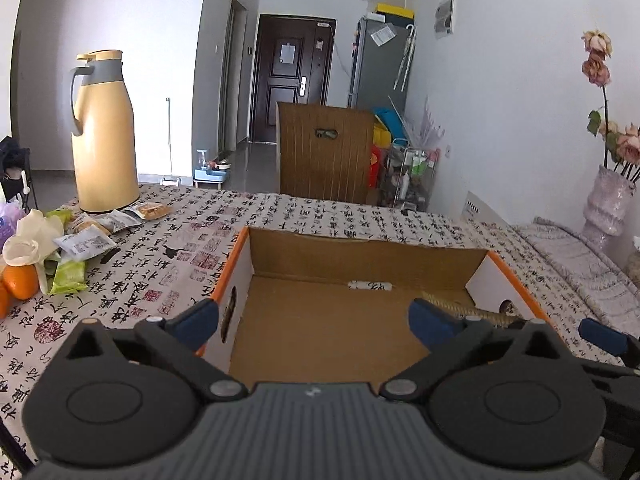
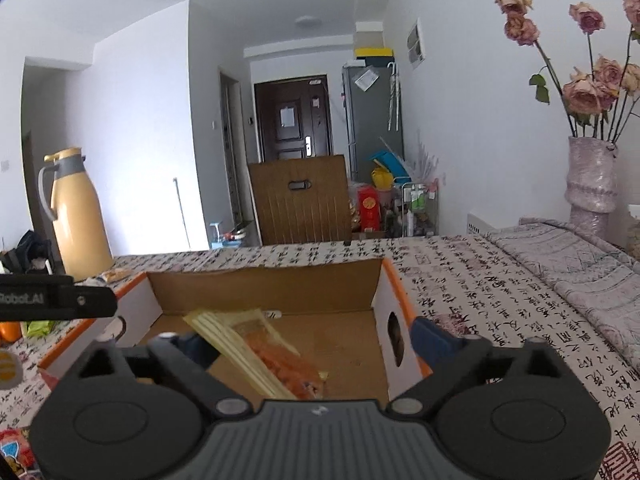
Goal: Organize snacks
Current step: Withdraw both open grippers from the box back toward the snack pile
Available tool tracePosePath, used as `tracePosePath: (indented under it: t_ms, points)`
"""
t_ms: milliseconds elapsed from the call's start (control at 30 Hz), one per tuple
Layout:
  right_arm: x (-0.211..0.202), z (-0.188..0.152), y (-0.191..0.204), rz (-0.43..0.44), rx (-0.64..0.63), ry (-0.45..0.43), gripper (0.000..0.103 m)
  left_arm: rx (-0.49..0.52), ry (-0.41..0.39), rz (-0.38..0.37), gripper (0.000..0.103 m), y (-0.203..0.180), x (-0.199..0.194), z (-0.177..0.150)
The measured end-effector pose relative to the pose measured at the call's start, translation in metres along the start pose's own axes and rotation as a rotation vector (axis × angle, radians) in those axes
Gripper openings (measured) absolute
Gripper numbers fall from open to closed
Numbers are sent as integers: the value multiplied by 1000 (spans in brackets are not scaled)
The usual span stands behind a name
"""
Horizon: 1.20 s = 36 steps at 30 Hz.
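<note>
Stocking cardboard box (image 1: 356,332): left gripper (image 1: 316,322) and right gripper (image 2: 316,342) both spread wide, empty. Orange-and-yellow snack packet (image 2: 264,352) lies inside. Remaining snack packets (image 1: 86,242) by the thermos (image 1: 105,132); approach low, grip edges.

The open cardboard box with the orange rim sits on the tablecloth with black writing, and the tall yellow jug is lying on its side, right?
Not quite. The tall yellow jug stands upright, as the left wrist view shows. The rest is right: the open cardboard box with the orange rim sits on the tablecloth with black writing.
</note>
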State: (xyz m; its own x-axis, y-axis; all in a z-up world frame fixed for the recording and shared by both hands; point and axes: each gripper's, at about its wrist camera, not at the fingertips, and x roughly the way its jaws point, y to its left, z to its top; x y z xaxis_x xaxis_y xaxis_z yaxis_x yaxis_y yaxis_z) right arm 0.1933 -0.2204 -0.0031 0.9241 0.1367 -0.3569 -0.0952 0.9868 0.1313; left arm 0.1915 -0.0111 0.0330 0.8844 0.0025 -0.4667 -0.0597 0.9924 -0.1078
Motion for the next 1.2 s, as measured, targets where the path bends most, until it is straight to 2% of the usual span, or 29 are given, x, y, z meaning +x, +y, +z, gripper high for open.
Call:
tracePosePath:
  t_ms: [367, 700, 933, 1200]
  points:
    - [-7, 5, -3, 8, 13, -15, 103, -11, -22, 4, 103, 0, -12, 6]
    - [-39, 10, 3, 1, -1, -44, 103, -8, -60, -1, 103, -1, -48, 10]
    - [-69, 2, 7, -8, -5, -33, 103, -8, -68, -4, 103, 6, -77, 1]
    - [-99, -22, 13, -8, -24, 22, 103, -1, -45, -8, 103, 16, -101, -20]
